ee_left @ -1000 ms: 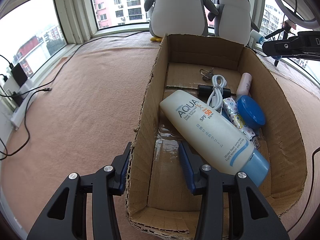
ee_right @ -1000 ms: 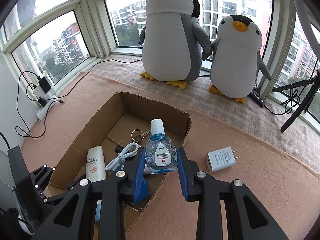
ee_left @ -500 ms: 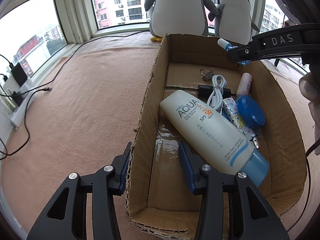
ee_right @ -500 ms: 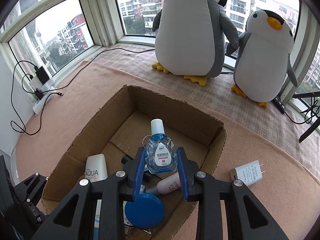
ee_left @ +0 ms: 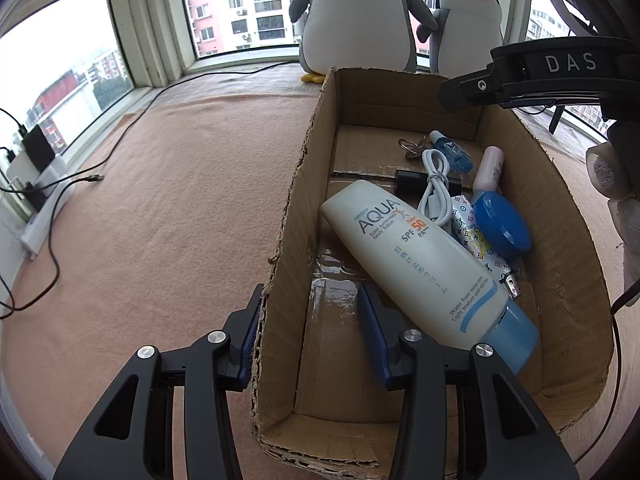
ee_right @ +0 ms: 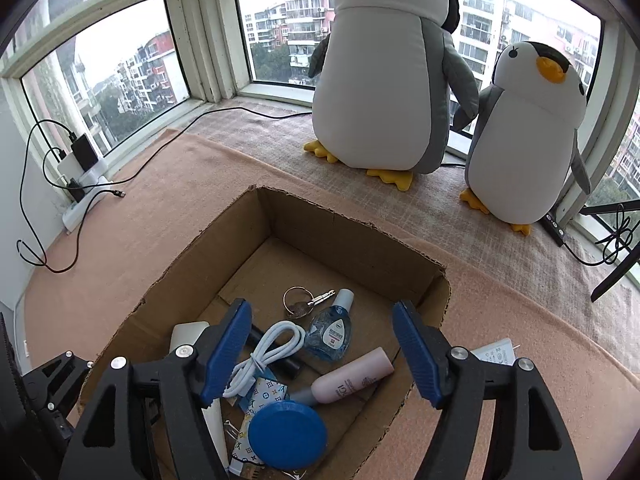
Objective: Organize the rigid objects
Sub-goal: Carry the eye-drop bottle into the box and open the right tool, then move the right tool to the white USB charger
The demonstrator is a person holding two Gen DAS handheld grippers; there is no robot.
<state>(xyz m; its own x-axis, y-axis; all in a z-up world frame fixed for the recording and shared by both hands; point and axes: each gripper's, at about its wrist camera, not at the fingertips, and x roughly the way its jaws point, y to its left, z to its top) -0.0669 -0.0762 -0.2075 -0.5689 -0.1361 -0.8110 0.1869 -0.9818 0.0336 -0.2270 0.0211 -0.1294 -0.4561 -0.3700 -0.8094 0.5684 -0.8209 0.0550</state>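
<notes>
Two claws share one cardboard box (ee_right: pixel 362 240) here, and that is where we see trouble. Our right claw (ee_right: pixel 322 342) hangs wide and empty above the far half of the box, with the small blue dropper bottle (ee_right: pixel 330 334) lying on the box floor below it, touching the key ring (ee_right: pixel 298 300) and just beside the white cable (ee_right: pixel 266 350) and the pink tube (ee_right: pixel 352 376). Our left claw (ee_left: pixel 310 334) straddles the near left wall of the box, one pad outside and one inside, with a gap showing on the inner side (we judge it loosely bracing, not clamped).

We think a sideways lift of the right claw could catch its pads on the right wall and drag the box, since the left claw barely holds it. A low sweep could also snag the cable loop. Outside the box, the white charger plug (ee_right: pixel 496 354) sits just beside the right wall, half hidden behind the right claw, so a blind reach may knock it away.
</notes>
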